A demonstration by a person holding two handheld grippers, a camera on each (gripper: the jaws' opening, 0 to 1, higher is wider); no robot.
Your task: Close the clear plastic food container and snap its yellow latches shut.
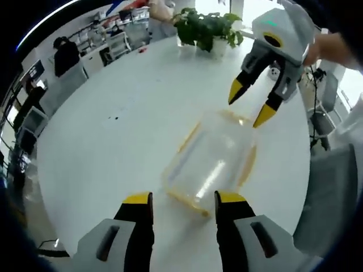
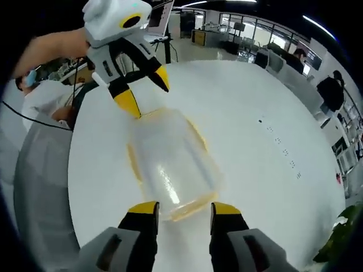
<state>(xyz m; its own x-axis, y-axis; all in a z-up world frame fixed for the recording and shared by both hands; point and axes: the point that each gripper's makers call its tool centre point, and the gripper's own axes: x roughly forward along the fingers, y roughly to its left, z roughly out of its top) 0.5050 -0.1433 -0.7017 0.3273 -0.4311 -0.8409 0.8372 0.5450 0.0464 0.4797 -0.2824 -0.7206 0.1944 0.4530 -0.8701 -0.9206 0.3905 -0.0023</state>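
Both grippers, left gripper [image 1: 184, 198] and right gripper [image 2: 184, 208], hover with jaws wide open, gripping nothing, at opposite ends of the container [image 1: 211, 161] on the white desk [image 1: 113, 130]. Its clear plastic is blurry, so honestly can't tell if the yellow latches [image 1: 248, 165] are snapped.

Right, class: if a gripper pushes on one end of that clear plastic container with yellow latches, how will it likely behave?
The clear plastic food container with yellow latches looks empty and thin-walled, so probably light. Sitting flat on the smooth white round table, it would likely slide rather than tip. The left gripper and right gripper are at opposite ends, which should brace it.
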